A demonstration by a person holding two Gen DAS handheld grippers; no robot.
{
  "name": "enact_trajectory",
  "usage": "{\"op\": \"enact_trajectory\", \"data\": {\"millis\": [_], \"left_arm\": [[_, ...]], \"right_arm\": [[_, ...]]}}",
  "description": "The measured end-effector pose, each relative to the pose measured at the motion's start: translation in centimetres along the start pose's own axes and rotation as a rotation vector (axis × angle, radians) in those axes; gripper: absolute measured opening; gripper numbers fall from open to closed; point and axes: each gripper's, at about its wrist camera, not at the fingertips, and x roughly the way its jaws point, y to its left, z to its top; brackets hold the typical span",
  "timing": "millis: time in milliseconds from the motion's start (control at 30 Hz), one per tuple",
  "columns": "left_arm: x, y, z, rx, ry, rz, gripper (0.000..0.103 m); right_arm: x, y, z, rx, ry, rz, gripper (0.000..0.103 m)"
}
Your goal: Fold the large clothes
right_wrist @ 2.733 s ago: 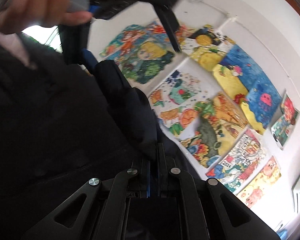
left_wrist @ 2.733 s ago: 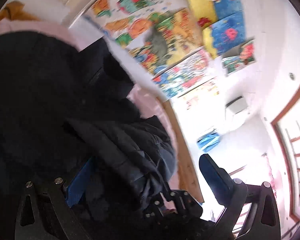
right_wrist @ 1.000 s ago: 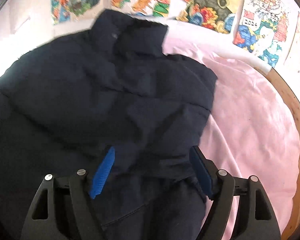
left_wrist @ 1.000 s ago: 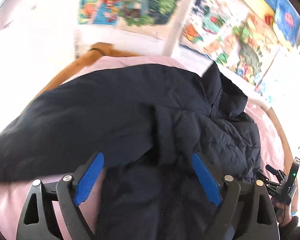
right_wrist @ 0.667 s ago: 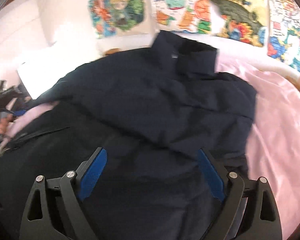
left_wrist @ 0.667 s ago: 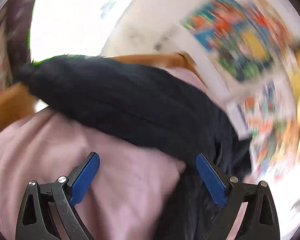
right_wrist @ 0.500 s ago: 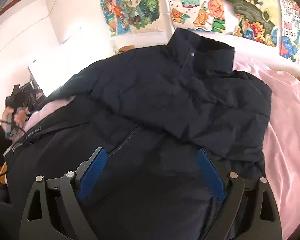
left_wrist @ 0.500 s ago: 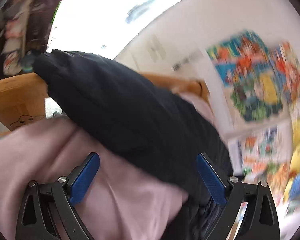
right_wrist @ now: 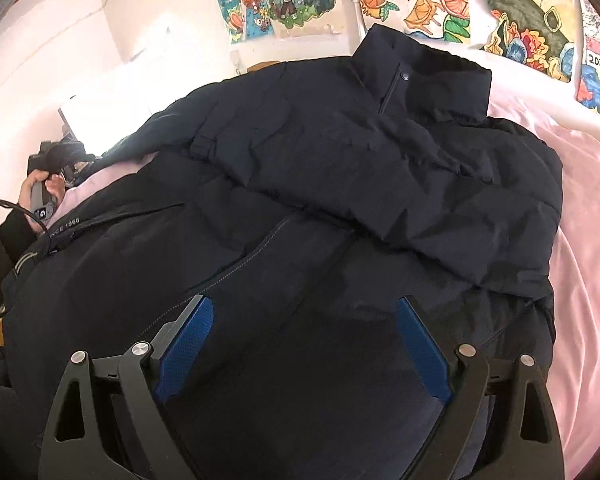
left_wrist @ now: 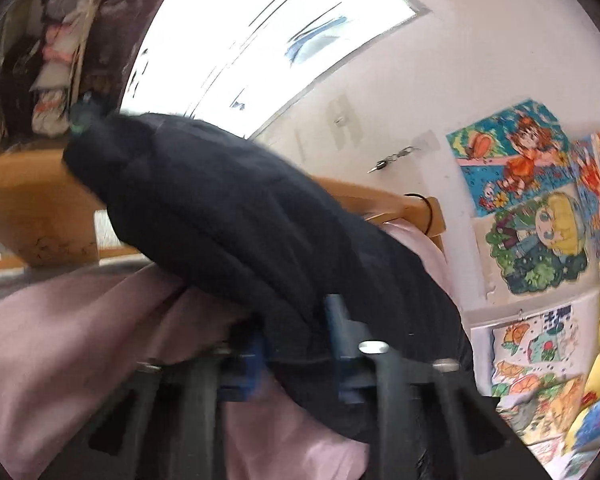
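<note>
Dark navy padded jacket (right_wrist: 340, 184) spread on pink bedsheet (right_wrist: 580, 264), right sleeve already folded across chest. Left gripper (left_wrist: 296, 344) pinched on left sleeve (left_wrist: 220, 216); right gripper (right_wrist: 300, 344) wide, empty. Remaining: left sleeve, body fold.

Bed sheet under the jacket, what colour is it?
Plain pale pink. The sheet shows best in the right wrist view, beside the navy jacket.
</note>
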Motion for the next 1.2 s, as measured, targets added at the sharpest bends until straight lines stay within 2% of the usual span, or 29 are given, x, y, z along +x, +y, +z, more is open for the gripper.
{"op": "enact_trajectory", "data": {"millis": [33, 133, 233, 300, 433, 533, 567, 633, 767, 900, 1000, 1033, 1100, 1200], "left_arm": [[-0.5, -0.6, 0.1, 0.022, -0.021, 0.001, 0.010], [-2.9, -3.6, -0.1, 0.127, -0.115, -0.005, 0.008], [-5.7, -9.3, -0.9, 0.327, -0.228, -0.037, 0.007], [-7.7, -14.1, -2.1, 0.489, -0.289, -0.089, 0.007], [-11.1, -23.7, -7.6, 0.857, -0.370, -0.197, 0.007], [-12.3, -29.5, -13.6, 1.107, -0.373, -0.288, 0.007], [-12.4, -30.7, -15.3, 1.159, -0.366, -0.306, 0.007], [-12.0, -33.4, -19.3, 1.262, -0.329, -0.351, 0.007], [-10.1, -35.5, -26.6, 1.396, -0.223, -0.417, 0.007], [-6.7, -35.1, -34.6, 1.579, -0.067, -0.449, 0.007], [-3.9, -33.2, -39.7, 1.715, 0.077, -0.421, 0.007], [-2.7, -32.4, -41.4, 1.762, 0.131, -0.396, 0.007], [0.0, -30.7, -44.1, 1.837, 0.254, -0.343, 0.008], [1.8, -28.2, -45.6, 1.891, 0.389, -0.305, 0.012]], "right_arm": [[0.0, 0.0, 0.0, 0.002, -0.001, -0.002, 0.090], [-0.3, -0.5, 0.0, 0.022, -0.017, -0.017, 0.090], [-0.8, -1.4, 0.1, 0.059, -0.044, -0.043, 0.090], [-1.5, -2.4, 0.1, 0.100, -0.078, -0.065, 0.090], [-3.2, -5.2, 0.2, 0.211, -0.165, -0.091, 0.090], [-4.8, -8.5, 0.2, 0.328, -0.233, -0.091, 0.090], [-4.9, -9.1, 0.3, 0.350, -0.245, -0.094, 0.090], [-5.9, -11.0, 0.3, 0.407, -0.285, -0.106, 0.090], [-7.0, -14.1, 0.5, 0.469, -0.355, -0.094, 0.090], [-7.1, -17.7, 1.4, 0.511, -0.420, -0.006, 0.090], [-5.6, -20.2, 1.5, 0.603, -0.428, 0.076, 0.090], [-4.9, -21.4, 1.3, 0.646, -0.427, 0.123, 0.090], [-3.4, -22.0, 0.8, 0.692, -0.421, 0.163, 0.090], [-1.1, -22.7, -0.1, 0.762, -0.393, 0.219, 0.090]]}}
